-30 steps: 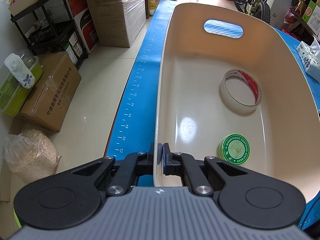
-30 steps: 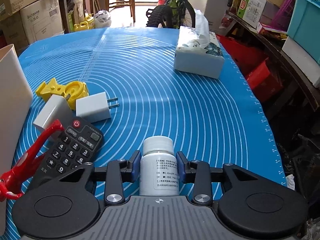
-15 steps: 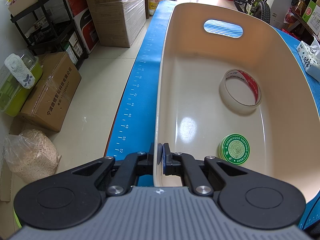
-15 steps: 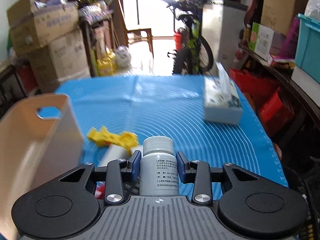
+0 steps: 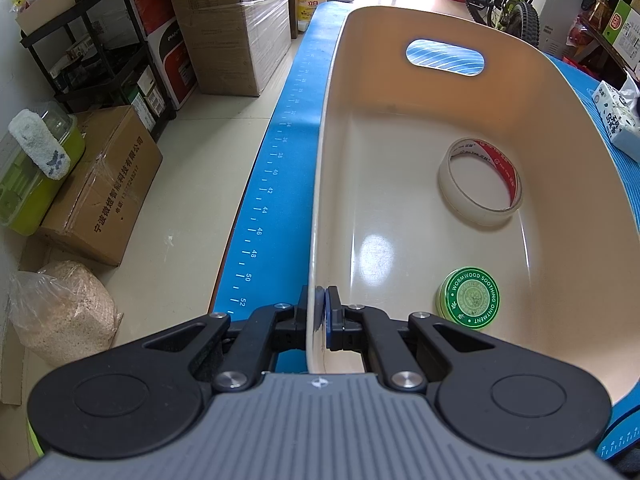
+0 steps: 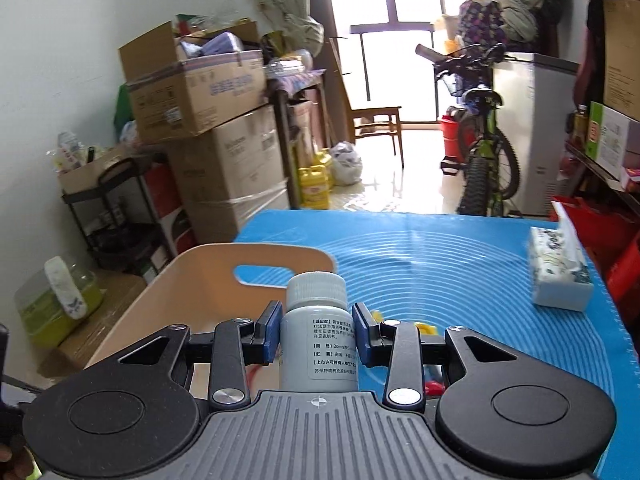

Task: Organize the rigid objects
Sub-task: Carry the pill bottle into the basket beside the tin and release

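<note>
A blue silicone mat printed with white rings [image 6: 460, 272] covers the tabletop, its ruler-marked edge running along the left side in the left wrist view. On it stands a large cream plastic tub with a cut-out handle slot [image 5: 560, 208], whose near left wall is pinched between the closed pads of the left gripper [image 5: 321, 312], one pad outside the wall and one inside. In the right wrist view the same tub [image 6: 216, 276] lies low and to the left, just behind the right gripper [image 6: 316, 338], which is clamped on a white plastic pill bottle with a ribbed screw cap and a printed label [image 6: 320, 340]; the bottle stands upright between the blue pads, raised above the mat. A white tissue box with a dark floral print [image 6: 558, 276] sits near the mat's right edge, well apart from the tub. Inside the tub, a roll of clear packing tape with a red-lettered core [image 5: 480, 182] lies flat toward the far right wall, and a small round green tin lettered in white [image 5: 470, 298] rests nearer the camera, apart from the tape. Small yellow pieces [image 6: 424, 326], mostly hidden behind the right gripper's fingers, may be a plastic toy.
</note>
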